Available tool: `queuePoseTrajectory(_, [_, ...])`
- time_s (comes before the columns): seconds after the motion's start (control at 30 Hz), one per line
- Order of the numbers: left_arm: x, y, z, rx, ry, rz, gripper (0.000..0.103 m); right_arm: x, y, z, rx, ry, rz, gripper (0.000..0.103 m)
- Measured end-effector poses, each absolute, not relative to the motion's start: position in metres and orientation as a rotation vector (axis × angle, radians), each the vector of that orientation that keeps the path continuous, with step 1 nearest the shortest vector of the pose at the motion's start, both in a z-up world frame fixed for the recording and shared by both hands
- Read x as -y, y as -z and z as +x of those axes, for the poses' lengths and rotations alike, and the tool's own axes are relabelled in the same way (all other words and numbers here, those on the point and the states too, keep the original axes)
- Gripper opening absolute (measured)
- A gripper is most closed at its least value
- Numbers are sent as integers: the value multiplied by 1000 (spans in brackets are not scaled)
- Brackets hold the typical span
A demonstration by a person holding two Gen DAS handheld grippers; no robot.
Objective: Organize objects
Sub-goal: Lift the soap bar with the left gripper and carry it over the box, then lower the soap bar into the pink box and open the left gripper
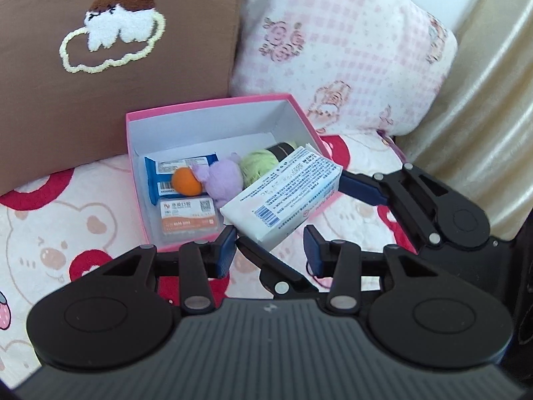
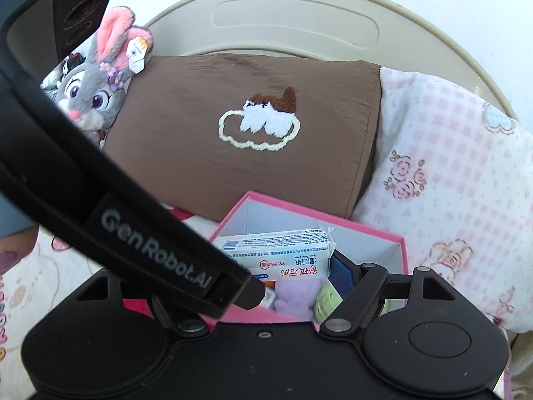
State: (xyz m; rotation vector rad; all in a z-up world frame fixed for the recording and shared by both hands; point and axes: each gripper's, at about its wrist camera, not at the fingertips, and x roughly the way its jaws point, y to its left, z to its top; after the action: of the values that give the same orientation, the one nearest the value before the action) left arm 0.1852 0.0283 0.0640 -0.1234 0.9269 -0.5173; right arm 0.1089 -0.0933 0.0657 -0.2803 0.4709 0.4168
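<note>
Pink cardboard box sits open on your bear-print bed cover, against the brown embroidered pillow and the pink checked pillow. Your right gripper clamps the white wet-wipe pack lengthwise above the box's near right corner. Your left gripper holds nothing, its blue pads apart just below the pack.

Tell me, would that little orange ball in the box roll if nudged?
Probably. The orange ball is round and sits loose atop a blue packet. It looks fuzzy and light, so the purple plush touching it would likely stop it.
</note>
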Motion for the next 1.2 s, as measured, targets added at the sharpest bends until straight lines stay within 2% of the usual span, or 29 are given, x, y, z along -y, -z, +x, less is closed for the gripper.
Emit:
queuePoseTrajectory(0.27, [-37, -63, 232, -957, 501, -224, 41, 103, -65, 155, -484, -478, -186, 81])
queuePoseTrajectory(0.67, [-7, -9, 314, -1084, 428, -209, 41, 109, -12, 237, -606, -519, -186, 81])
queuePoseTrajectory(1.2, [-5, 43, 367, -1086, 409, -299, 41, 108, 24, 309, -765, -532, -192, 83])
